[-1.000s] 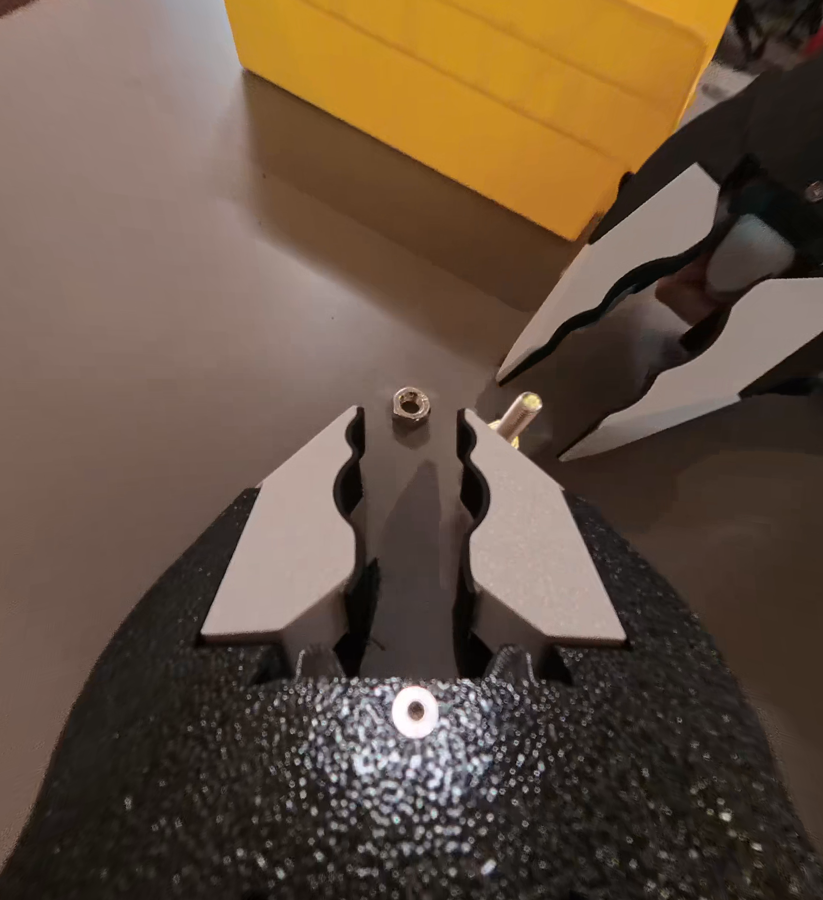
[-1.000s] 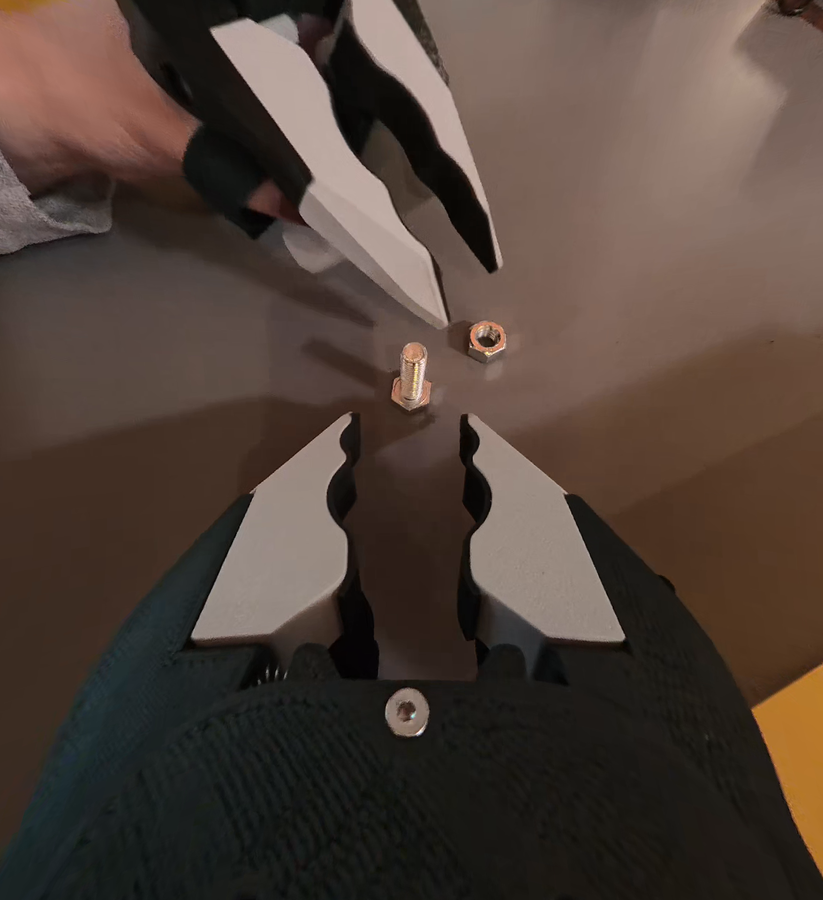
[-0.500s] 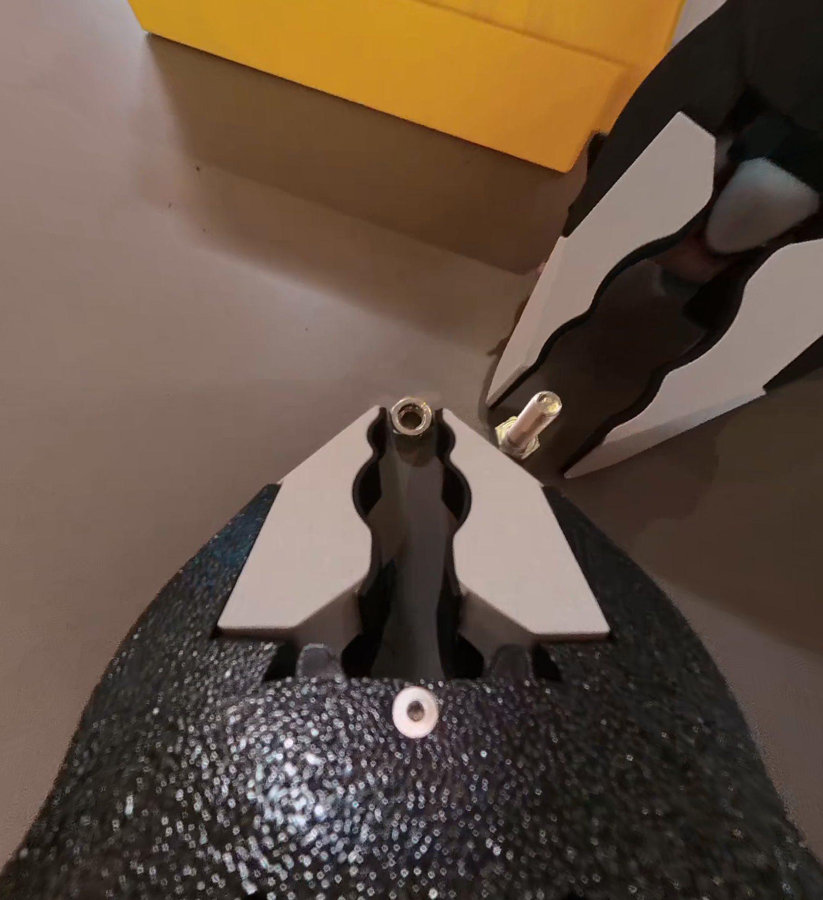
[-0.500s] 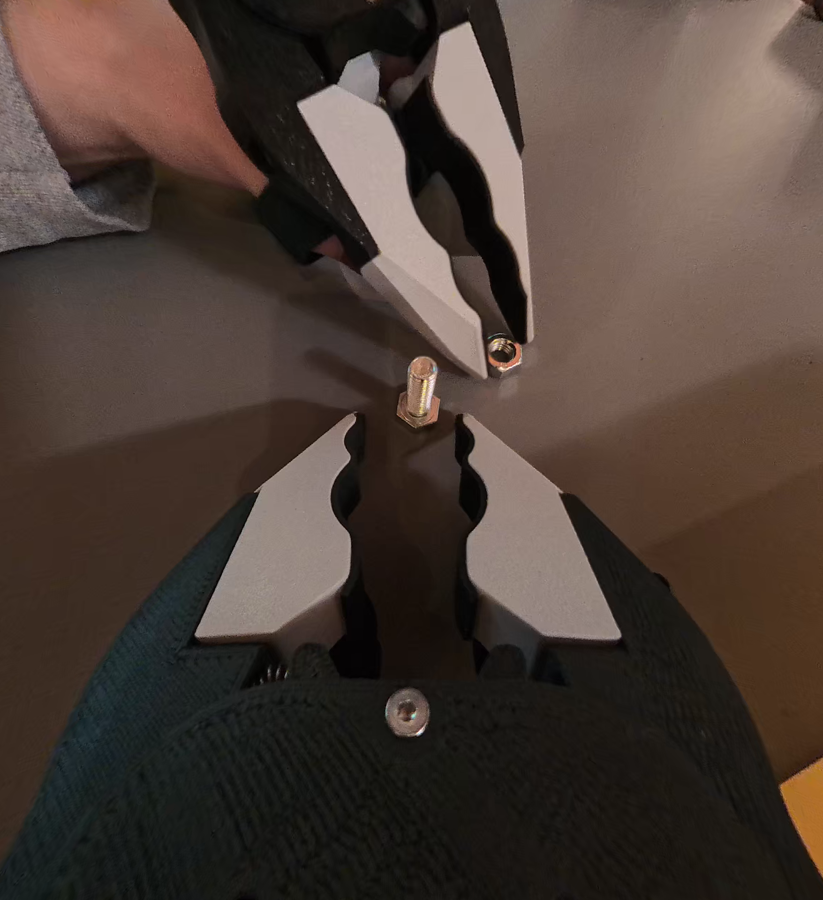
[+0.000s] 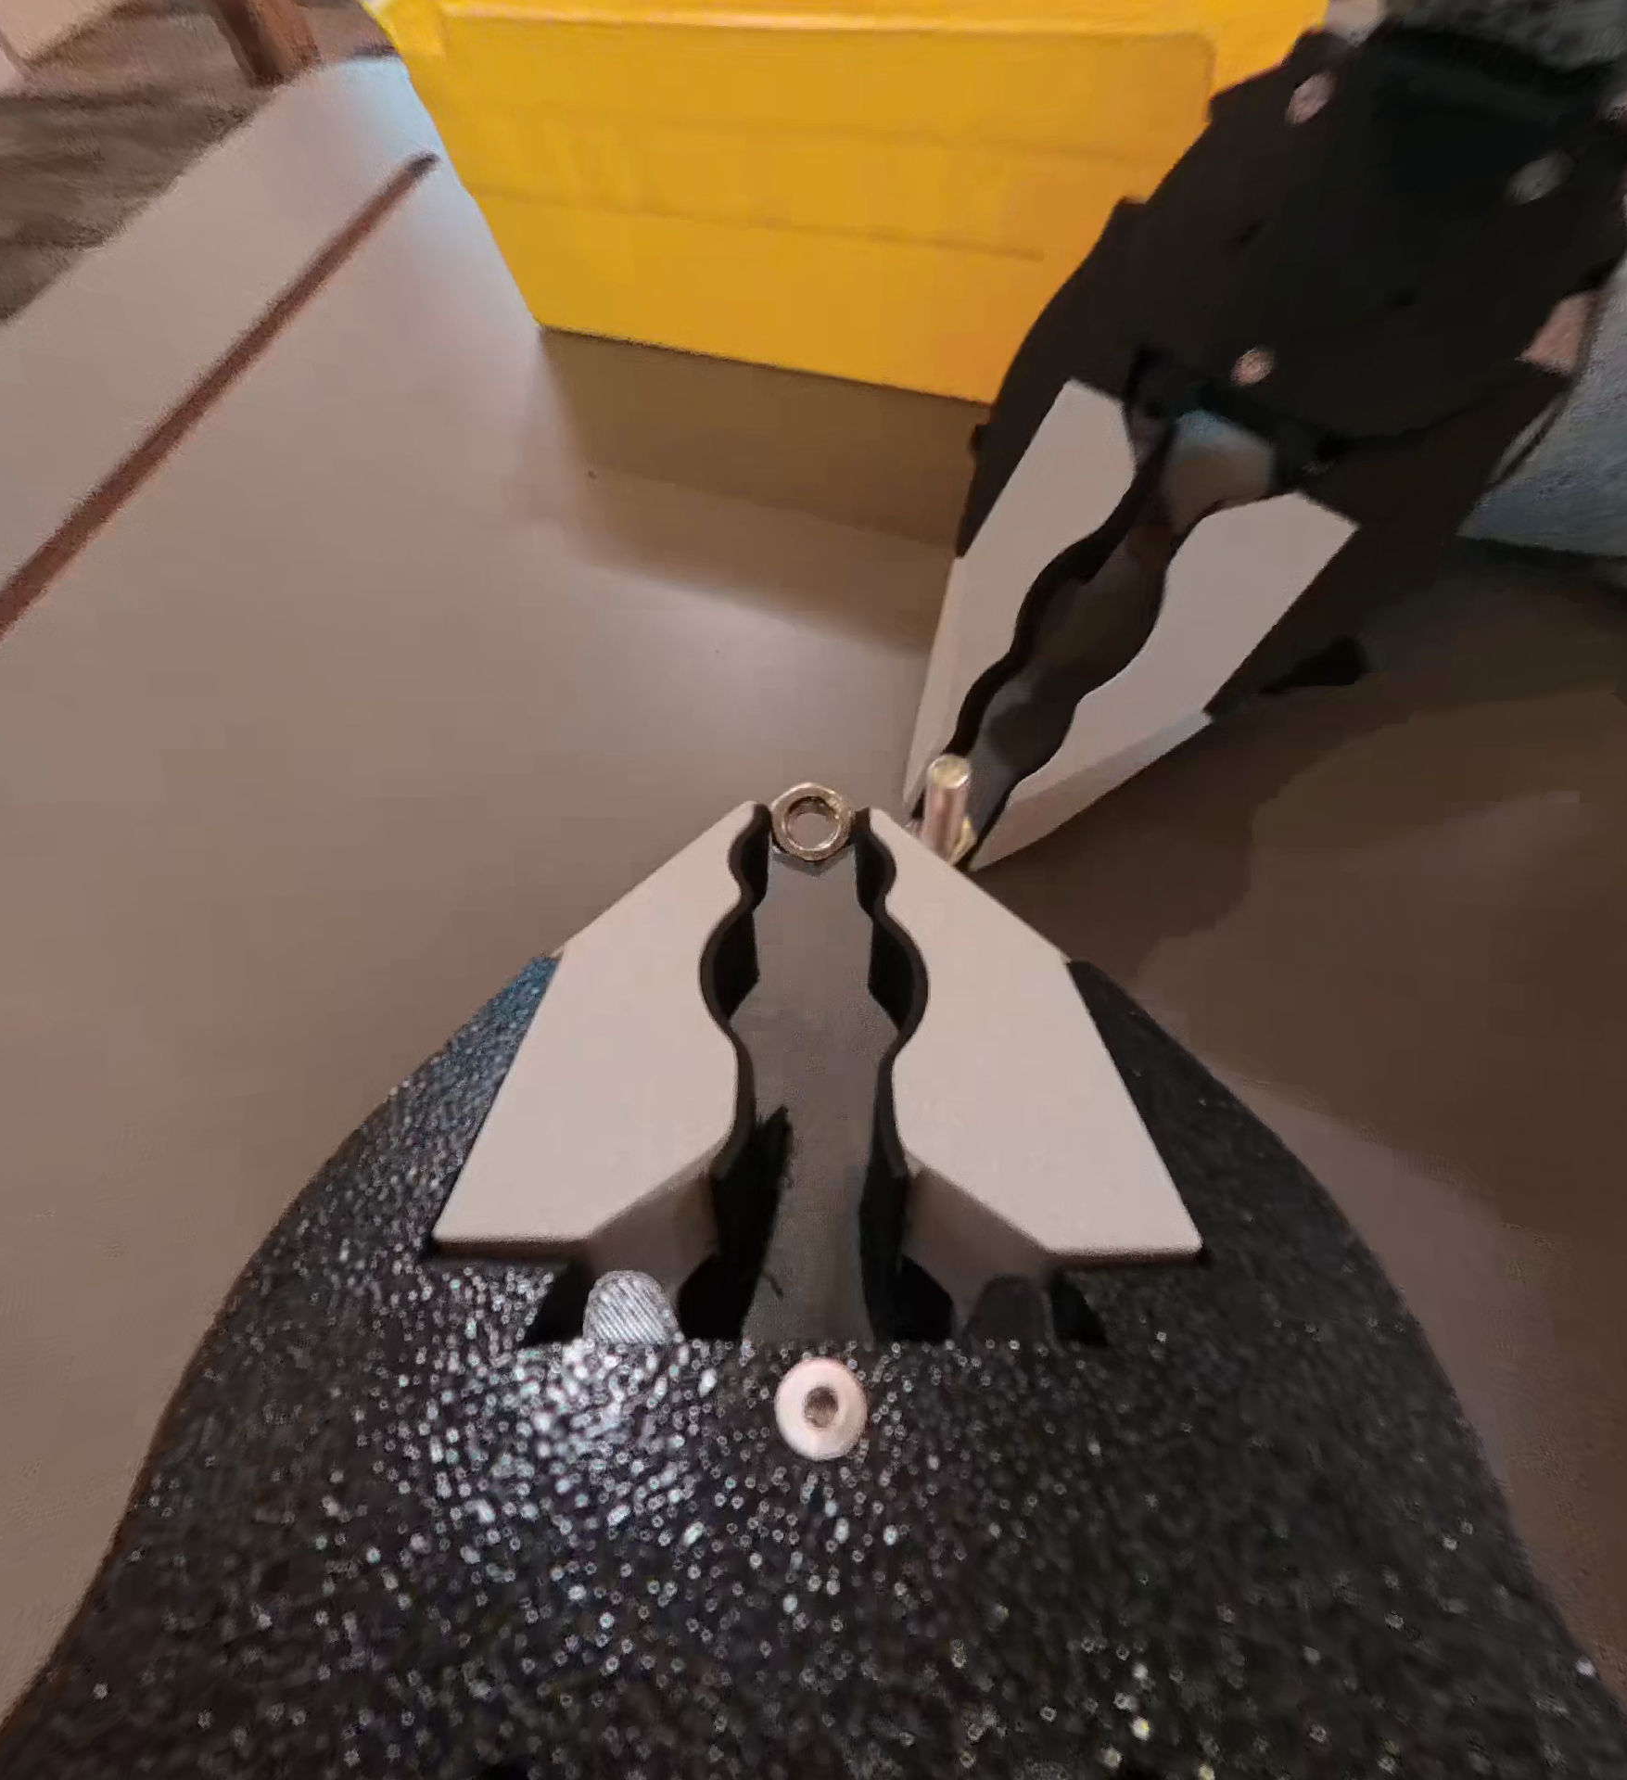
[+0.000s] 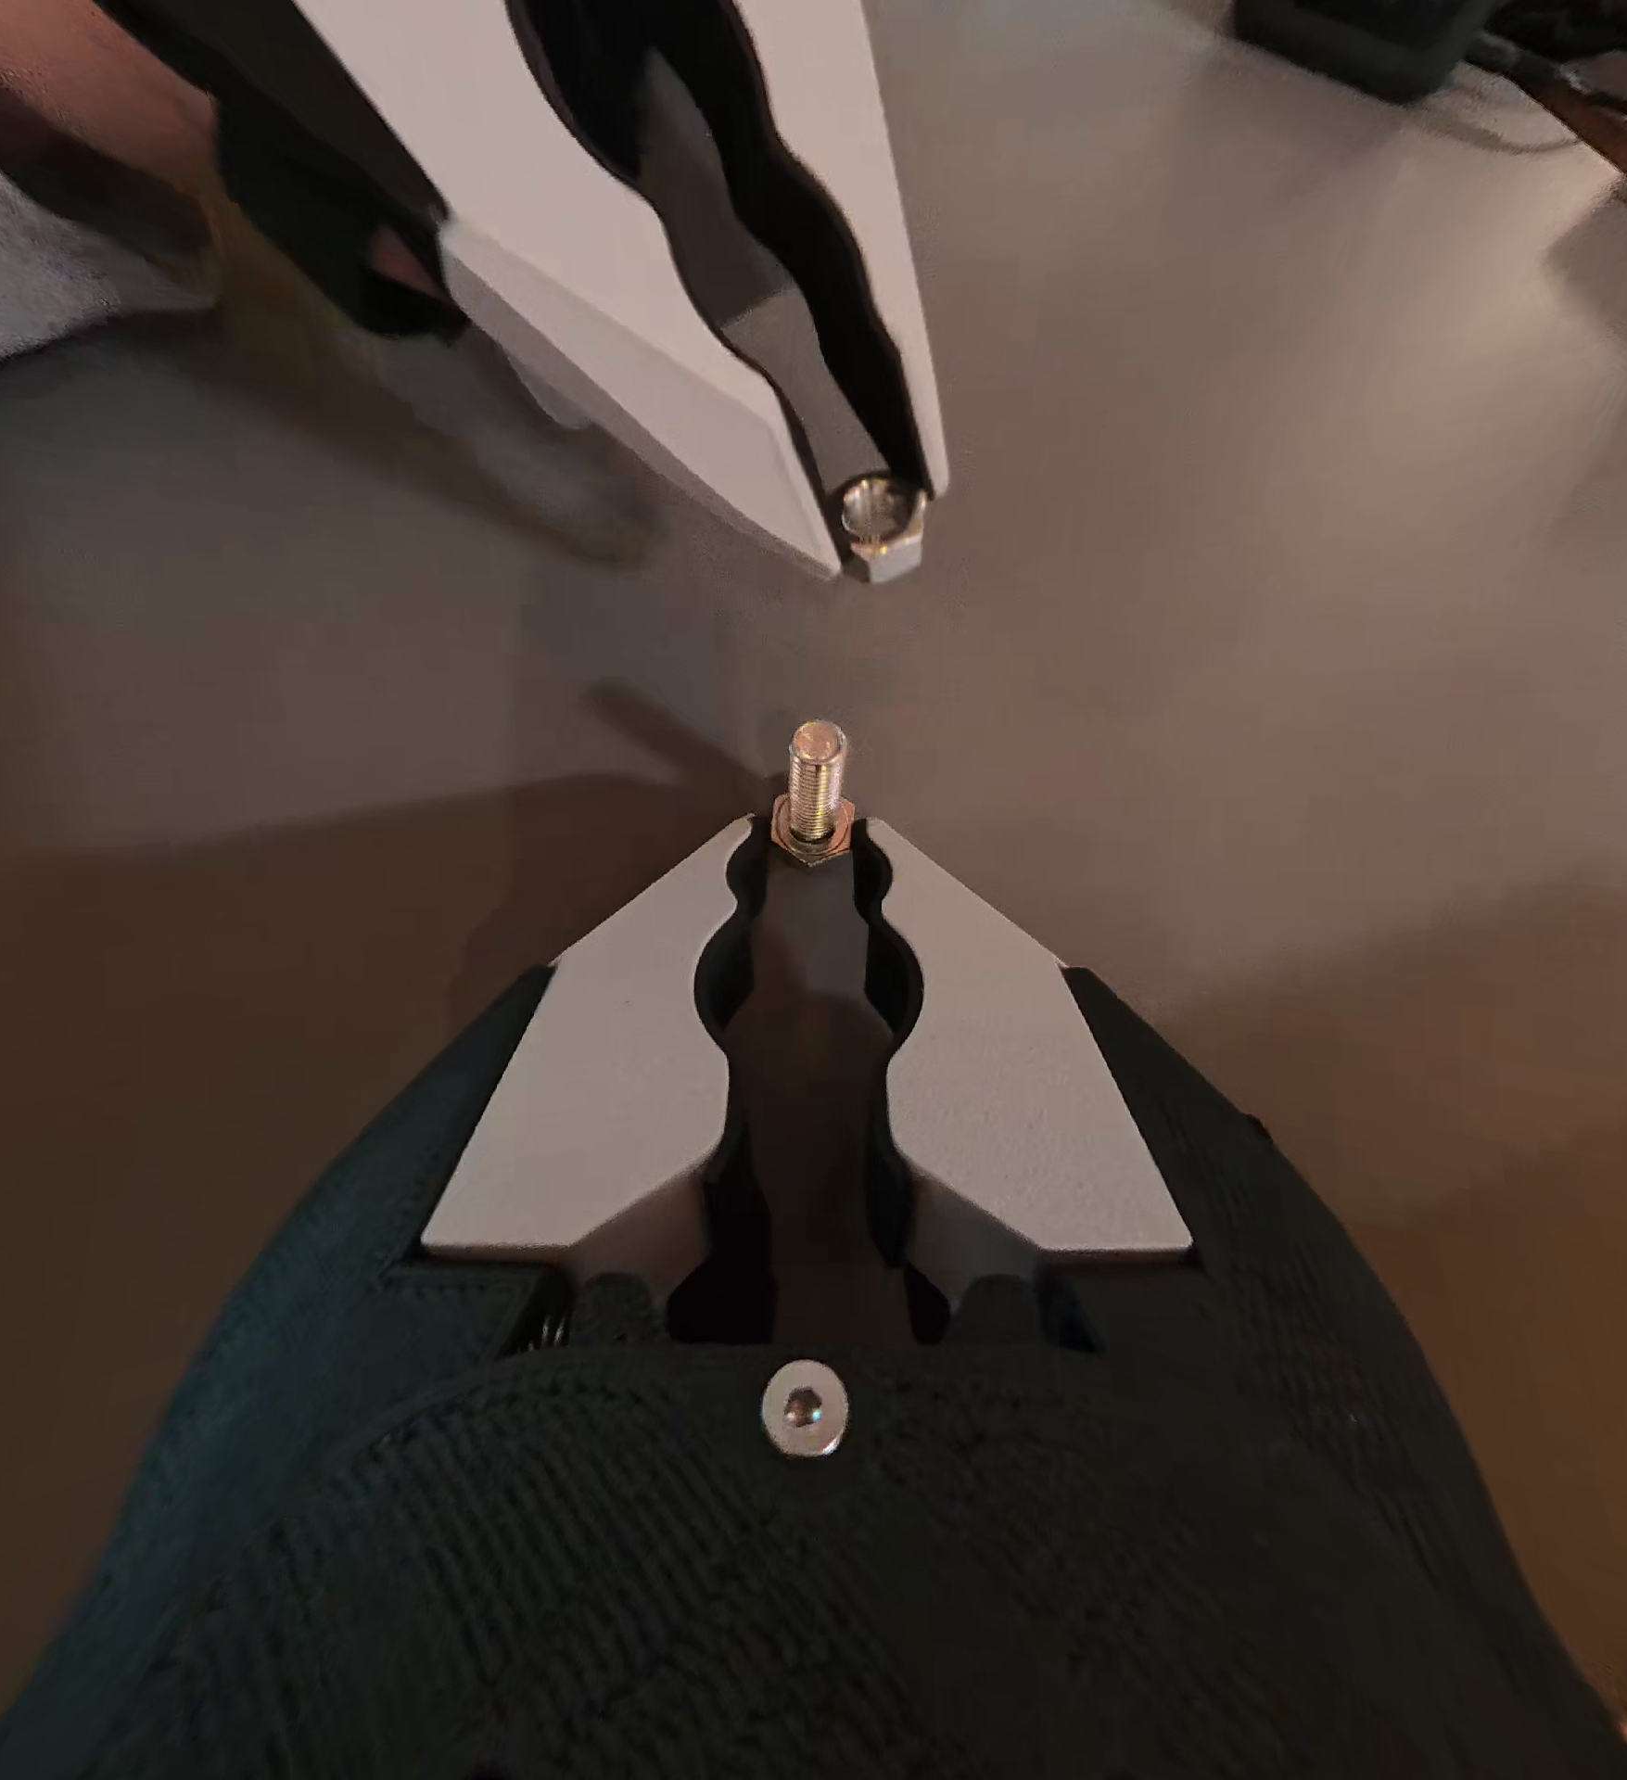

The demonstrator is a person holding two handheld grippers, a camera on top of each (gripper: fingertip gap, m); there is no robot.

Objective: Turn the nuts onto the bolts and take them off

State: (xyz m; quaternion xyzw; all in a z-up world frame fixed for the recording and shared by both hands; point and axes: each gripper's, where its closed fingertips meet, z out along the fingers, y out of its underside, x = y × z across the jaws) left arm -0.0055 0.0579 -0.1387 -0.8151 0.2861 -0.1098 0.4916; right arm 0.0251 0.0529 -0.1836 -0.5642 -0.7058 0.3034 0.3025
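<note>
Nut (image 5: 810, 828) pinched at left gripper (image 5: 811, 836) tips, bolt (image 6: 815, 804) head clamped between right gripper (image 6: 811, 840) tips.

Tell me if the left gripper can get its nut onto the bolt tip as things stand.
Probably yes. The left gripper pinches the nut at its fingertips, and the bolt stands upright in the right gripper, held by its head. The threaded tip is bare, with only open table between them.
</note>
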